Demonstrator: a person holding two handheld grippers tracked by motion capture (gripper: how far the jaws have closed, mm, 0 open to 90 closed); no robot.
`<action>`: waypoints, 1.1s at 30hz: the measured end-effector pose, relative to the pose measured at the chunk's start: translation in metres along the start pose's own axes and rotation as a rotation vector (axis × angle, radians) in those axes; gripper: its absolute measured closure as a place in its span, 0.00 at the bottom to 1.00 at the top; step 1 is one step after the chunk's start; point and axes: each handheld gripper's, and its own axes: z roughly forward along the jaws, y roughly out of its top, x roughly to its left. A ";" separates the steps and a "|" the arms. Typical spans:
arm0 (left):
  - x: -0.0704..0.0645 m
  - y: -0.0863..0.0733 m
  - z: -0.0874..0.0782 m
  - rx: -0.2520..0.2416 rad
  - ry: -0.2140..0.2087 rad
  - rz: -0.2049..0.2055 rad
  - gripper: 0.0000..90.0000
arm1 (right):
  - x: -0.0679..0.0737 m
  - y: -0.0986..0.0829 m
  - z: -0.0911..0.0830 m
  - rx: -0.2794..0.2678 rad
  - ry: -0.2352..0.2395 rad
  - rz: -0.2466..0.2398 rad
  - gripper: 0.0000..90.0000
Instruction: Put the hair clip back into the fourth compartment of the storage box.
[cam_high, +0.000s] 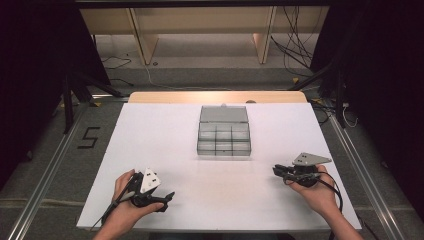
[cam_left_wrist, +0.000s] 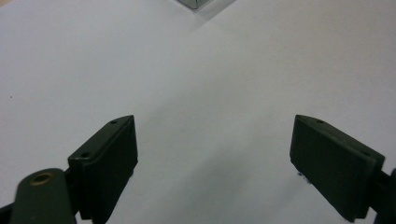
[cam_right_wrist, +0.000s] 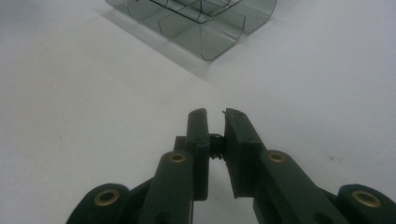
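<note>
Resting on white table (cam_high: 175, 135), left gripper (cam_high: 167, 196) spread, right gripper (cam_high: 276, 170) nearly closed, compartment box (cam_high: 223, 137) between

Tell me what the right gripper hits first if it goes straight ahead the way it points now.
Probably the clear compartment box: in the right gripper view it lies ahead of the right gripper, slightly off centre, with bare white table between. Depth is unclear.

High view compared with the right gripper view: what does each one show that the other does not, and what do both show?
The high view alone shows both hands, the left gripper with jaws apart, the box's raised lid, the floor and the wooden shelves behind the table. The right gripper view alone shows the right gripper from close, its jaws nearly together with nothing visible between them. Both show the white table and the clear compartment box, which looks empty.
</note>
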 end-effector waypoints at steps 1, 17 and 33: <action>0.000 0.000 0.000 0.000 0.000 0.000 0.17 | 0.000 0.000 0.000 -0.002 0.000 0.002 0.90; 0.000 0.000 0.000 0.000 0.002 0.000 0.17 | 0.002 0.009 0.003 -0.031 -0.008 -0.002 0.90; 0.000 0.000 0.000 0.000 0.002 0.000 0.17 | 0.004 0.018 0.010 -0.053 -0.009 0.004 0.90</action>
